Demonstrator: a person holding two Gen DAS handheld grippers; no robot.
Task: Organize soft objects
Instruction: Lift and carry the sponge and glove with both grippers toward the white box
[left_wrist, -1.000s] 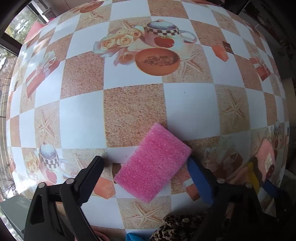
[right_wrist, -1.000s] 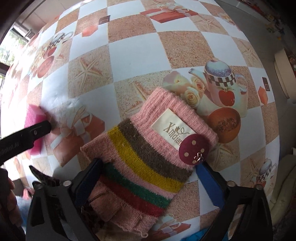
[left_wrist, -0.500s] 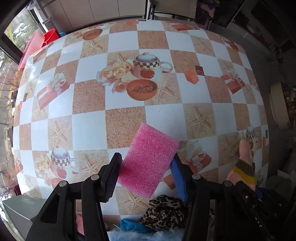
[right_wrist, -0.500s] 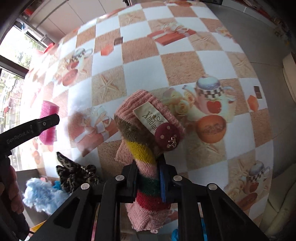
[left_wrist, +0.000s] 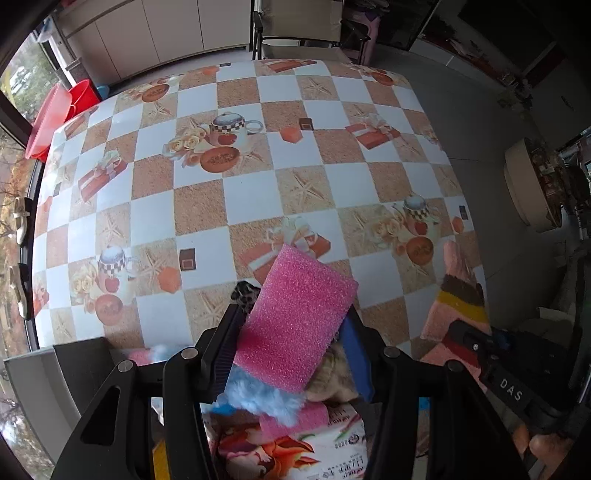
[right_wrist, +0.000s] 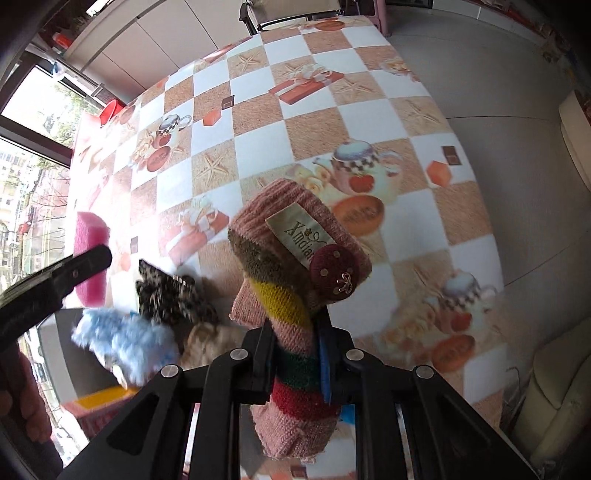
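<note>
My left gripper is shut on a pink sponge and holds it in the air above the near edge of the checkered table. My right gripper is shut on a striped knitted glove with a cream label and a maroon button, also lifted off the table. The glove shows at the right of the left wrist view, the sponge at the left of the right wrist view.
Below the grippers a box holds a blue fluffy item, a leopard-print item, a beige knit piece and another pink sponge. A red basin and a chair stand beyond the table.
Both grippers closed on their objects and rose: the left lifted the pink sponge off the table, the right lifted the striped glove. The table now looks farther away.
</note>
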